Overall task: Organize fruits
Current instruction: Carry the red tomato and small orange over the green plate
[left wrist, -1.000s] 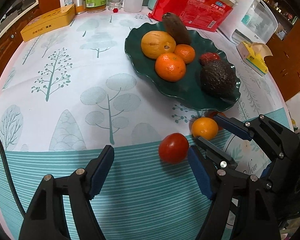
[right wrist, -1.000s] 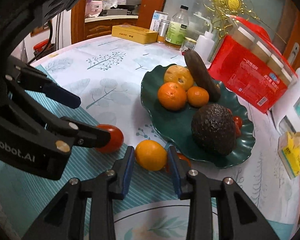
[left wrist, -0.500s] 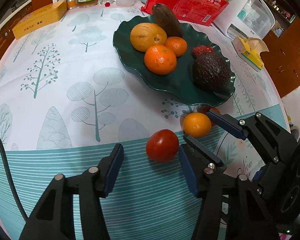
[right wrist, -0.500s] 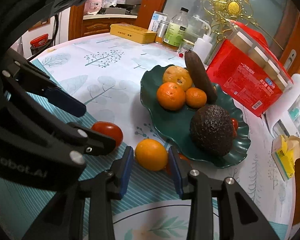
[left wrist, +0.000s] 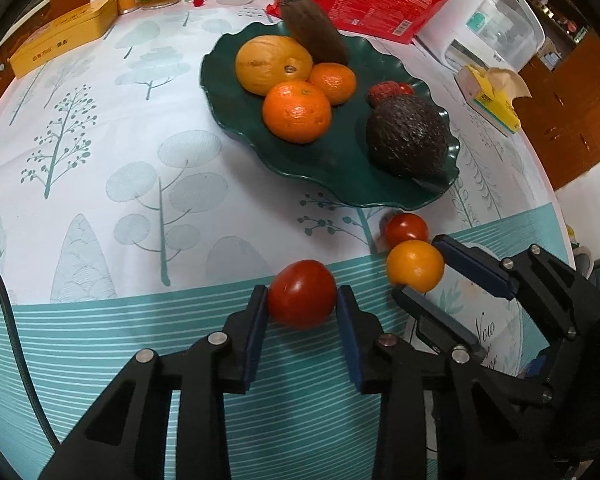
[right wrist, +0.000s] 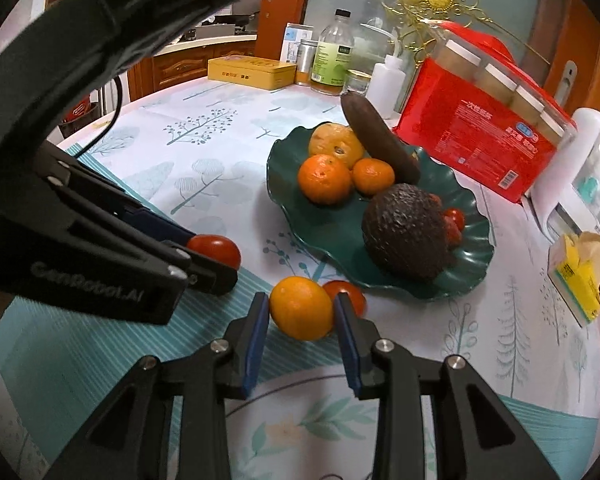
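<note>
Left gripper [left wrist: 302,300], spread a second ago, now pinches the tomato [left wrist: 302,294] near the green plate [left wrist: 336,168]; right gripper [right wrist: 301,312], its fingers closing, clamps the orange [right wrist: 301,307] as before.

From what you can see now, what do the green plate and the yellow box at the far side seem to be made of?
The green plate looks like glazed ceramic or perhaps glass: dark, glossy, with a wavy rim that catches light. The yellow box appears to be painted metal, a tin: thin lid edge, smooth satin sheen; cardboard cannot be ruled out.
</note>
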`<state>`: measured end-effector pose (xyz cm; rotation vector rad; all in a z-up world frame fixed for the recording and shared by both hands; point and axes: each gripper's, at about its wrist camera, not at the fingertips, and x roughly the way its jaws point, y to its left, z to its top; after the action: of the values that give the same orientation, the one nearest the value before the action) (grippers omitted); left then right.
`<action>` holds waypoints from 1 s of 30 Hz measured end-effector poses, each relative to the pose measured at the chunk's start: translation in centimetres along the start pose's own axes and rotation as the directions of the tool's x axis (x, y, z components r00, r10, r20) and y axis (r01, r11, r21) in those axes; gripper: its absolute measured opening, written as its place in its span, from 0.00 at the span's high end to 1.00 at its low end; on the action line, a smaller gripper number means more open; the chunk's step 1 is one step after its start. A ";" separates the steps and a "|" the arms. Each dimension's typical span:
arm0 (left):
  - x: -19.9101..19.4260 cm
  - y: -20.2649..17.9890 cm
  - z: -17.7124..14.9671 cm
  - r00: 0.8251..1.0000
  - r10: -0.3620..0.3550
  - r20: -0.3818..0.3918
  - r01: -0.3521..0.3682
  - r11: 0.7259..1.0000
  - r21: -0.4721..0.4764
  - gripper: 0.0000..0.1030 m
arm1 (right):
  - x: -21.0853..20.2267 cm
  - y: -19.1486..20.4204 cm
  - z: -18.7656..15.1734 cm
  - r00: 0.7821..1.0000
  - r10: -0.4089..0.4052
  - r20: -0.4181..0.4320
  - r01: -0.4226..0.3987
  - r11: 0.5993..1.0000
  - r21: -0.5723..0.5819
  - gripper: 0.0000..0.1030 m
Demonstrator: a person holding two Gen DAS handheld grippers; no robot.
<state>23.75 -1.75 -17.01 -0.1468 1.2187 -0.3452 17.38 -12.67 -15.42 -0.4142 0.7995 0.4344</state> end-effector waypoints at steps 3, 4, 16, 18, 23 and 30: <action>0.1 -0.6 -0.1 1.000 0.000 -0.001 0.000 1.000 0.019 0.69 | -0.5 -0.4 0.0 1.000 0.003 0.007 -0.003 1.000 0.020 0.67; 0.1 -0.8 -0.2 1.000 0.000 -0.002 0.000 1.000 0.025 0.70 | -0.6 -0.5 0.1 1.000 0.003 0.008 -0.003 1.000 0.025 0.67; -7.7 -3.6 2.0 0.992 0.001 0.122 -0.014 0.995 0.100 0.70 | -5.6 -3.0 2.1 0.997 -0.026 0.076 0.019 0.996 0.086 0.68; -10.3 -4.3 2.8 0.987 -0.003 0.163 -0.017 0.993 0.117 0.70 | -6.9 -3.8 3.0 0.995 -0.028 0.092 0.018 0.995 0.102 0.68; -14.9 -5.8 4.3 0.973 0.010 0.231 -0.047 0.986 0.157 0.70 | -10.7 -6.3 5.9 0.991 -0.011 0.133 -0.010 0.987 0.159 0.68; -19.1 -8.3 7.6 0.953 0.037 0.299 -0.096 0.978 0.186 0.70 | -14.5 -10.3 11.5 0.984 -0.055 0.170 0.017 0.977 0.214 0.68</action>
<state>23.66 -3.65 5.10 0.0163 0.8858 -0.3696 20.54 -18.54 4.65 -0.1889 0.6584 0.3423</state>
